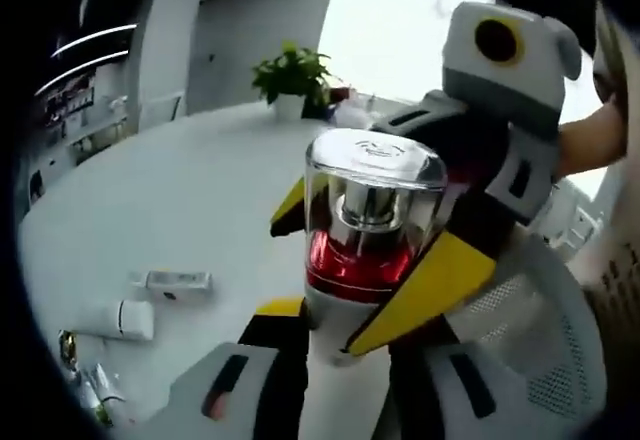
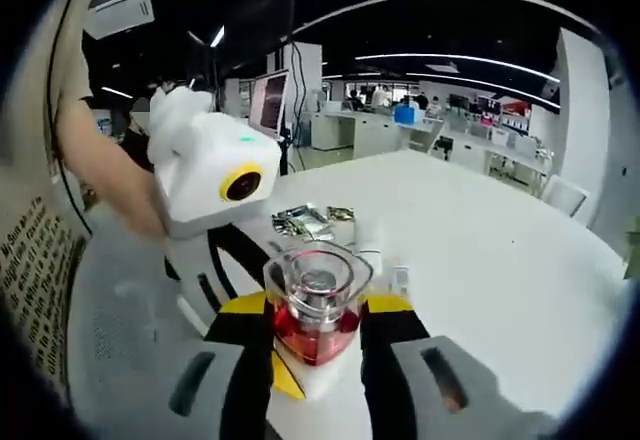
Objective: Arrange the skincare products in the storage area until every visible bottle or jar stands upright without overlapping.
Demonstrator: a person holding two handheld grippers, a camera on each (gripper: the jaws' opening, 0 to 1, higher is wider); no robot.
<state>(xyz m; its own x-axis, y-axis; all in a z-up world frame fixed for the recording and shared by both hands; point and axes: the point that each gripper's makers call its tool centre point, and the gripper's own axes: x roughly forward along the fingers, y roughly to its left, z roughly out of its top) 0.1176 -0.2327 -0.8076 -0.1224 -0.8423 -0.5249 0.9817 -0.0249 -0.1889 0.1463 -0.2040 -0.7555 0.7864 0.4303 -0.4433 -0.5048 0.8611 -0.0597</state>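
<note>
White tabletop (image 1: 200,190) is seen stretching away in an open office, with a potted plant (image 1: 293,75) at its far edge in the left gripper view and desks and ceiling strip lights behind in the right gripper view. A red bottle with a clear faceted cap (image 1: 365,215) is held upright above the tabletop, close to the cameras. It is clamped on both sides by the yellow-tipped fingers of the left claw (image 1: 375,315), which is closed around its lower body. The right claw (image 2: 318,335) is likewise closed on the same bottle (image 2: 316,305), so it is gripped from two directions at once. A person's forearm (image 2: 105,170) is seen behind the other gripper. Lying flat on the tabletop are a white tube (image 1: 120,318) and a small white bottle (image 1: 178,281), near each other. Some crinkled foil sachets (image 2: 310,220) are seen beyond the held bottle.
</note>
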